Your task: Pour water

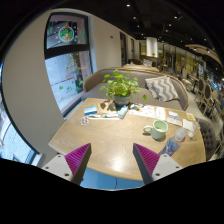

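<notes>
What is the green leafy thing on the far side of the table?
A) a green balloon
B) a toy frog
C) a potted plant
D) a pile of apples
C: a potted plant with green leaves stands at the far side of the wooden table, well beyond the gripper, whose fingers are open with nothing between them.

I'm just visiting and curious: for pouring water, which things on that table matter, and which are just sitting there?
Likely for the job:
- green rounded mug
- clear plastic bottle
- open fingers, holding nothing

Just lying about:
- leafy green potted plant
- books or papers
- light wooden table
</notes>
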`<act>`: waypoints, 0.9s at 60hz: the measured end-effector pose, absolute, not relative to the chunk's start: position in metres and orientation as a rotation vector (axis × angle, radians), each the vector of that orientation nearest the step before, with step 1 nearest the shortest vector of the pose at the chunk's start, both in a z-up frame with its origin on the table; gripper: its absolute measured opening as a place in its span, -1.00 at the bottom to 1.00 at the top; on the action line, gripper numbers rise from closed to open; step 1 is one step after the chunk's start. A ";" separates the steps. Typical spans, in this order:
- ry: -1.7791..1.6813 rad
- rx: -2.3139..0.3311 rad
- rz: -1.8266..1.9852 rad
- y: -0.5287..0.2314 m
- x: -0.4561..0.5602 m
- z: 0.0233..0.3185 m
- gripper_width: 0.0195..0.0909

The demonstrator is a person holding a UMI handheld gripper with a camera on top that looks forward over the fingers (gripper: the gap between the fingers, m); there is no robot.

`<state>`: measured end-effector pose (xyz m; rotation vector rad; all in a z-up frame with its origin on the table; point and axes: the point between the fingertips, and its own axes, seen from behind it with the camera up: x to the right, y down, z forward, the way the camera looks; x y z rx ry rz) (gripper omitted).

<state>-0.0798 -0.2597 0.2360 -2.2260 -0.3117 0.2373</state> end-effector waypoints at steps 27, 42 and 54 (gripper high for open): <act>-0.211 -2.256 0.094 -0.281 0.033 0.154 0.85; -0.099 -2.229 0.013 -0.261 0.131 0.111 0.86; -0.067 -2.139 0.020 -0.190 0.154 0.099 0.85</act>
